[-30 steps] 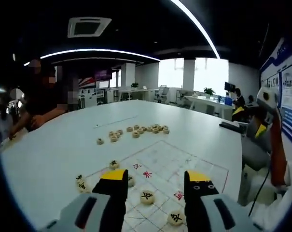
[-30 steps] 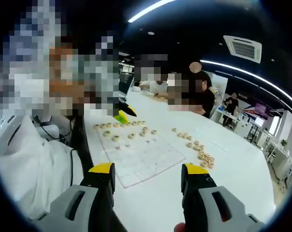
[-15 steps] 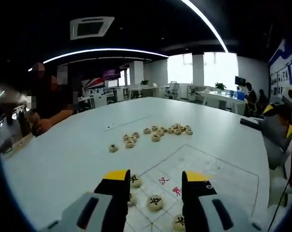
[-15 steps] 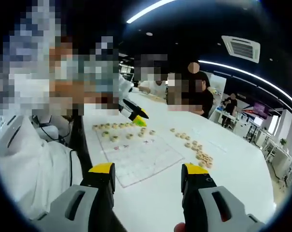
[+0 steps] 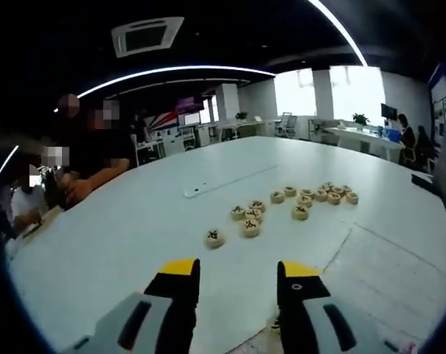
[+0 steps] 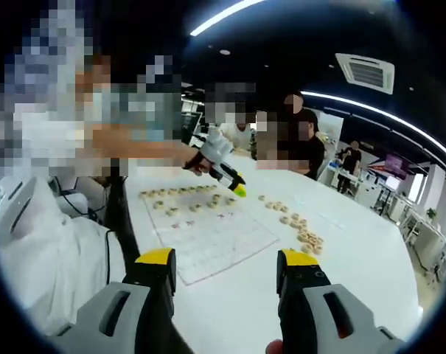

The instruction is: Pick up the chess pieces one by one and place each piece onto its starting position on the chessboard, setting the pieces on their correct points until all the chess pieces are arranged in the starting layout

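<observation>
The broad white round-edged table [image 6: 355, 295] carries the thin white printed chessboard sheet [image 6: 211, 240] at 12 o'clock of the spread, empty right gripper [image 6: 226, 269]. Loose round cream chess pieces [image 5: 296, 203] lie off the sheet at 1 o'clock of the left gripper [image 5: 234, 276], whose yellow-tipped jaws stand apart holding nothing. More pieces [image 6: 182, 195] line the board's far edge.

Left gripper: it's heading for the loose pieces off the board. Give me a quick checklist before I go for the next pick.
1. Left gripper jaws open and empty: ok.
2. Loose pieces in sight ahead on the white table, off the chessboard: ok.
3. Nearest piece stands apart from the others, room for both jaws: ok.
4. Its character readable, so its starting point is known: cannot tell.
5. Right gripper open and held back from the board: ok.
6. Pieces already on the board correctly placed: cannot tell.
</observation>
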`<control>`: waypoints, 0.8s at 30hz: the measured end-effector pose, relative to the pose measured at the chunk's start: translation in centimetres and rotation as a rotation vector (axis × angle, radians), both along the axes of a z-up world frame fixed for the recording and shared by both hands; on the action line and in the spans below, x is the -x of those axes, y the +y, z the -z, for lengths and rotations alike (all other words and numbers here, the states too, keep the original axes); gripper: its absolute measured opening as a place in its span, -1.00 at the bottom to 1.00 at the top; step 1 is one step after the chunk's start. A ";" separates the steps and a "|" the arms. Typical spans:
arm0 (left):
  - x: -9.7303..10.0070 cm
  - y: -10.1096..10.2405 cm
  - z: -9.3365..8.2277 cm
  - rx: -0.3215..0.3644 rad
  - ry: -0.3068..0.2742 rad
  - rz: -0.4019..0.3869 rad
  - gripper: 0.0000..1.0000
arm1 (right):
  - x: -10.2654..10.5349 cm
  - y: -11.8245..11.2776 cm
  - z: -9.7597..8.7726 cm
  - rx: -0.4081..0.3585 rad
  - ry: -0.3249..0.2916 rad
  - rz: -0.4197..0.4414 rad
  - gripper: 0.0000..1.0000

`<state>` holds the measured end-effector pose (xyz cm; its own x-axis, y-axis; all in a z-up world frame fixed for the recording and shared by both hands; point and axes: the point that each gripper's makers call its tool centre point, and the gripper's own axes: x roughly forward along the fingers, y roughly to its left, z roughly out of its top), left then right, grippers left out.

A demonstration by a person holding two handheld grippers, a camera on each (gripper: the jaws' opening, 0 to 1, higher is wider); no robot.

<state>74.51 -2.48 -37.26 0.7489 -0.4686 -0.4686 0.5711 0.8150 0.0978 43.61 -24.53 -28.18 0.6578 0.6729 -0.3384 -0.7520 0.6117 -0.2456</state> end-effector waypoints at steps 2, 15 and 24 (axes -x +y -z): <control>-1.3 -0.2 0.4 0.001 0.007 -0.015 -0.13 | -0.1 -0.1 0.0 -0.002 0.000 0.002 0.11; -7.1 -0.8 2.8 -0.019 0.046 -0.116 -0.24 | -0.5 -0.9 0.1 -0.019 0.003 0.013 0.11; -6.4 -1.4 2.8 0.022 0.070 -0.150 -0.60 | -0.6 -1.2 0.1 -0.027 0.003 0.019 0.11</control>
<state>80.90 -3.87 -40.10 0.7773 -0.3646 -0.5126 0.4473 0.8933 0.0429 44.26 -25.75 -28.27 0.6694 0.6695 -0.3221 -0.7411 0.6319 -0.2267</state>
